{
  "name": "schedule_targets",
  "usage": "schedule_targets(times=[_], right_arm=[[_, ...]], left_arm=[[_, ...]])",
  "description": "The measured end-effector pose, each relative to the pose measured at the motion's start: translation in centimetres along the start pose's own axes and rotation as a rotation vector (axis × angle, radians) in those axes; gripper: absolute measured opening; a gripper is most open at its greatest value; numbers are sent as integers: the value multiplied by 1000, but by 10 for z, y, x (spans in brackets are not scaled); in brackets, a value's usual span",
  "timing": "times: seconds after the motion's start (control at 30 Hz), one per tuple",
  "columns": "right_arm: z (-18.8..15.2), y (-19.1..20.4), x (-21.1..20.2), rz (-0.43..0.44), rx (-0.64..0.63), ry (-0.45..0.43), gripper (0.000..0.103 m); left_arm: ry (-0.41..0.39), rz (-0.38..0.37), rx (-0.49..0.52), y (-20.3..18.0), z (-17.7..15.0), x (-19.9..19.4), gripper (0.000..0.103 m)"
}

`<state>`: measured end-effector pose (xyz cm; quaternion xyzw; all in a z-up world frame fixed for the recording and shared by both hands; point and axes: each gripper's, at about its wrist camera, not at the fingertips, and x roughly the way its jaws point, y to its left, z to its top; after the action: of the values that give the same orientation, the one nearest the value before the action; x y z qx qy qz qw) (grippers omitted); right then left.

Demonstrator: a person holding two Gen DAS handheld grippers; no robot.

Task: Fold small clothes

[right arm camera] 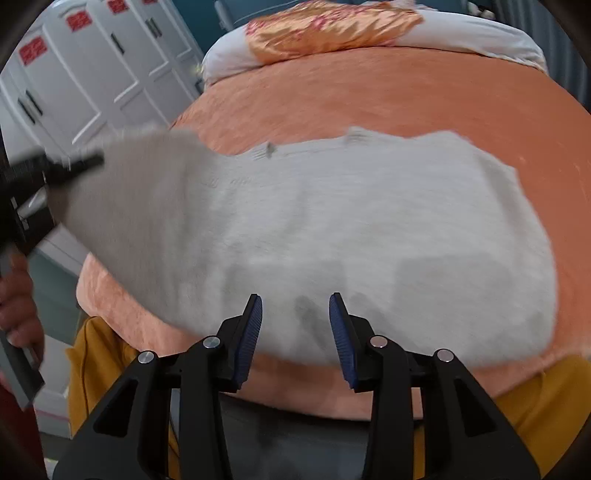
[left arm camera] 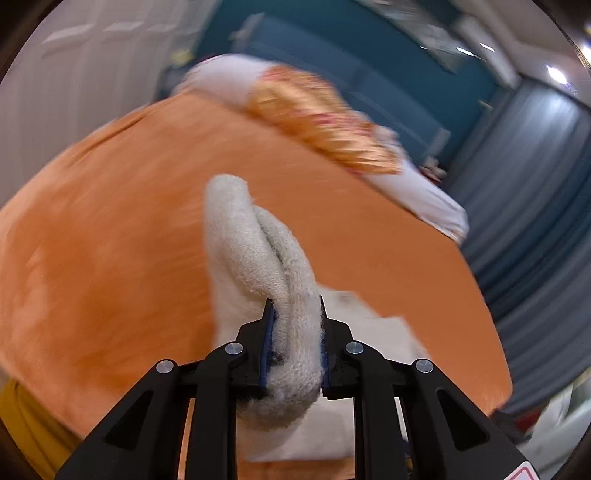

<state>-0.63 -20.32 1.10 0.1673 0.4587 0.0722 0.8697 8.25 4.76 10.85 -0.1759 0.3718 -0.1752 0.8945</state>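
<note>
A white knitted garment [right arm camera: 332, 236] lies spread on the orange bed cover [right arm camera: 369, 96]. Its left end is lifted off the bed, and my left gripper [left arm camera: 295, 306] is shut on a thick bunch of that white knit [left arm camera: 255, 258]. The same gripper [right arm camera: 88, 162] shows at the left edge of the right wrist view, pinching the raised corner. My right gripper [right arm camera: 295, 306] stands open just above the garment's near edge, blue pads [right arm camera: 251, 332] apart with nothing between them.
A white pillow with an orange satin cover [right arm camera: 332, 33] lies at the head of the bed. White wardrobe doors [right arm camera: 92, 66] stand to the left, a grey curtain [left arm camera: 535, 221] to the right. A person's hand [right arm camera: 18, 306] and mustard-yellow clothing [right arm camera: 96, 362] sit at the bed's near edge.
</note>
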Motion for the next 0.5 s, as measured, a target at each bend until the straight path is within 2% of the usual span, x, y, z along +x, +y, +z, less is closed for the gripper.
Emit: schedule_targets(times=[0.07,0.13,0.17,0.27,0.4,0.5], right_arm=[[-5,-20,-13,-2,41,-14,36],[-11,-37,-25,-15,69,-24,36],[-16,-47,-32,-31,83,-31,36],[-27,-77,-46,-84,120,-40,36],[-42,-111,-57,-113,202,-37,37],[-51,-129,-63,-113,264,-41,37]], left_arm=[[12,-54,62,-41,-5,6,15],[59,-110,127,-86,-17,25,15],[94,-128,167,-110,-29,40,15],[201,-146,232,-150,-66,81,15],[362,-104,262,-168,-119,138,15],[408,-63,283,-166,-146,154,15]])
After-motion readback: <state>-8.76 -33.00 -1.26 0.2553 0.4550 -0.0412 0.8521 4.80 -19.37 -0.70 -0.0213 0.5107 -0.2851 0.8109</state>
